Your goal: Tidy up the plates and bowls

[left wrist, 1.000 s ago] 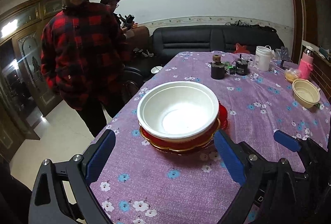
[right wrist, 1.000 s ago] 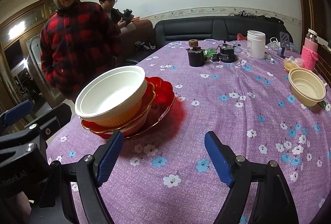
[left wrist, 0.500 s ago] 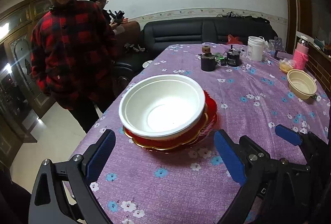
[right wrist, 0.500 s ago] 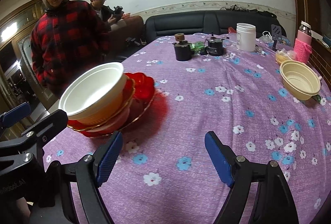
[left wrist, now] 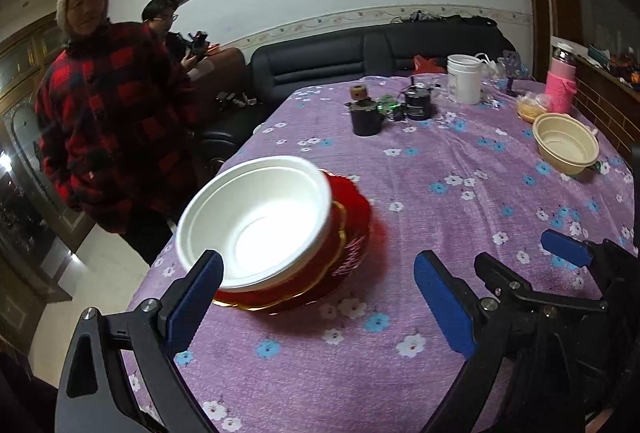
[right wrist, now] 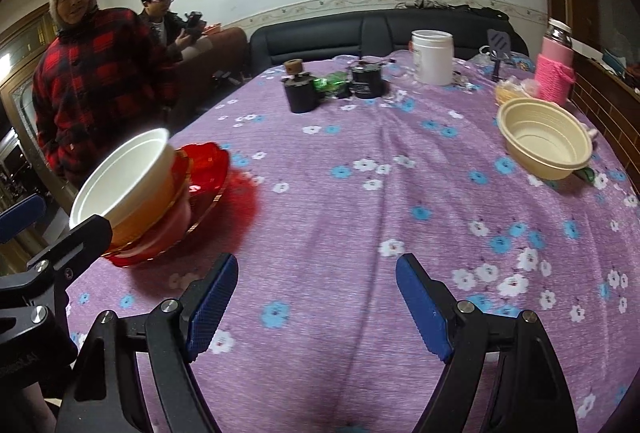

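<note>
The left gripper stands with its blue pads wide apart, holding nothing. A white bowl sits on a stack of red plates near the left edge of the table. In the left wrist view the gripper's left pad overlaps the bowl's near rim; contact cannot be confirmed. The stack lies left of the gap between the pads.

The right gripper is likewise spread open and empty, over bare purple floral cloth near the table's near edge. The stack is well to its left. A cream bowl rests apart near the right edge of the table.

The plates' far rims are motion-blurred in both views, so their count cannot be told. In the right wrist view the bowl's lower side is partly hidden behind the left gripper's black frame. The tint below its rim leaves it unclear whether a second bowl is nested beneath.
</note>
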Available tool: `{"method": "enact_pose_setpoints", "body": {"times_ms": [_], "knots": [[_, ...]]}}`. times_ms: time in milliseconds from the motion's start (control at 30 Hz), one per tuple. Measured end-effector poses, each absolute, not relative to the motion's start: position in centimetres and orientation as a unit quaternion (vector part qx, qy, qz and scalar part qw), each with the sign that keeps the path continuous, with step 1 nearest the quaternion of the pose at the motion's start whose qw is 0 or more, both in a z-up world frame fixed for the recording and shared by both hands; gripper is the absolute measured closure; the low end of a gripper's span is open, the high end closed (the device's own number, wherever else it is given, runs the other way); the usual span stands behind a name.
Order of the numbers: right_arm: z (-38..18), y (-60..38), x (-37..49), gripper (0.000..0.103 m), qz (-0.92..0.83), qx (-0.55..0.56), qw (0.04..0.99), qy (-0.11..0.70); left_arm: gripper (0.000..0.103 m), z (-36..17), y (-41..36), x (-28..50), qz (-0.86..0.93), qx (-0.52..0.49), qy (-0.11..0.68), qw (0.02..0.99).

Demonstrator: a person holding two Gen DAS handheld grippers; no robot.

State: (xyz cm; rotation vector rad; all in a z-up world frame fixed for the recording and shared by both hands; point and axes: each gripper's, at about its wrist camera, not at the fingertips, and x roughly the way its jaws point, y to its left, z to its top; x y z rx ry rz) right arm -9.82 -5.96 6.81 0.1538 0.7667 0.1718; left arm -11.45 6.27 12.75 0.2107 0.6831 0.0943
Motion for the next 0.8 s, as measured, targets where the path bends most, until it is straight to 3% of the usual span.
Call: {"method": "enact_pose_setpoints", "body": {"times_ms": [367,800], "knots": [[6.8,-15.1,-8.7,0.018,0.007,0.097,0.921,0.376,0.007,14.0,1.8,-8.1,-0.055,0.104,0.380,0.918],[9.2,-32.0,-4.5,0.018,-0.138,0.246,0.897,0.339,0.007,14.5,-5.1,-1.2,-0.189,0.035,0.429,0.883]]}}
